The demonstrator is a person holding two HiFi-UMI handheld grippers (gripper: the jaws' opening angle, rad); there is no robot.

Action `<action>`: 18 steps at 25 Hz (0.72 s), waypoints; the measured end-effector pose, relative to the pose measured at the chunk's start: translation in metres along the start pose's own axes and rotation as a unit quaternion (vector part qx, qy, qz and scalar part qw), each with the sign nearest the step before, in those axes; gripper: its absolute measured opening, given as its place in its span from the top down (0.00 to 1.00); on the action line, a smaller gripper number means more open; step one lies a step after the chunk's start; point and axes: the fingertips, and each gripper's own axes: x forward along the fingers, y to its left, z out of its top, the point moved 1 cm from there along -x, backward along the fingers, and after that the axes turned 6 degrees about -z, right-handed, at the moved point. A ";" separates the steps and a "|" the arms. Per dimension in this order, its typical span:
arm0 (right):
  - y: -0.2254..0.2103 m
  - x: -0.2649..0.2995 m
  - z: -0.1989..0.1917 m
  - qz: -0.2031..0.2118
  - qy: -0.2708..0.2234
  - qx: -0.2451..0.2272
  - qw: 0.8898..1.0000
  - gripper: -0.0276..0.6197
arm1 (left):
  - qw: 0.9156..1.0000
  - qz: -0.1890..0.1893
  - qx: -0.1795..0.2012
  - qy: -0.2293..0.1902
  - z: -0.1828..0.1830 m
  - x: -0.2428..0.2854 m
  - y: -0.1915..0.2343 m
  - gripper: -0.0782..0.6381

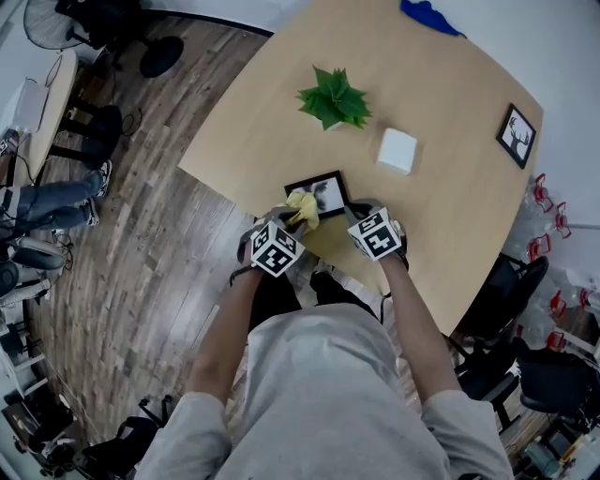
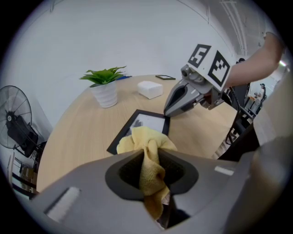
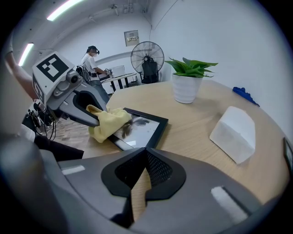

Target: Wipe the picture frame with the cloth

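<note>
**Desk** (image 1: 450,216): pale wood with rounded corners. The near edge runs close under the picture frame, and both grippers reach in across it. Bare wood lies open to the frame's right and between the frame and the things farther back. A plank floor (image 1: 159,253) lies beyond the desk's left edge.

**Picture frame** (image 1: 323,192): lies flat near the desk's near edge, straight in front of the person. It has a thin black border and a pale picture with a dark figure. A patch of glare shows on the glass.

**Cloth** (image 2: 146,139): yellow and bunched. Its loose end rests on the frame's near-left corner.

**Left gripper** (image 2: 152,155): fingers clenched on the cloth, which hangs down through them in a fold.

**Right gripper** (image 3: 144,160): fingers drawn together to a thin slit, with nothing between them. The tip sits just beside the frame's right corner. Whether it touches the frame cannot be told.

**Farther back**:
- A potted plant (image 1: 333,97) and a white box (image 1: 397,150) both stand well apart from the frame.
- A second black frame (image 1: 517,134) lies near the desk's right edge.
- A blue item (image 1: 427,14) lies at the far edge.

**Obscured**:
- The cloth covers the frame's near-left corner.
- The dark figure in the picture is too small to identify.
- The blue item is cut off at the top of the head view.
- The second frame is only a sliver at the edge of the right gripper view.
</note>
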 end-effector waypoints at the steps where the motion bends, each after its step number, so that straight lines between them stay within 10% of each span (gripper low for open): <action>1: -0.001 0.000 0.000 -0.001 -0.001 -0.001 1.000 0.95 | 1.000 0.006 -0.006 -0.001 -0.003 -0.002 0.003 0.71; 18: 0.004 -0.025 0.007 -0.056 -0.051 0.056 0.996 0.95 | 0.996 0.046 -0.072 -0.009 -0.054 -0.048 0.009 0.71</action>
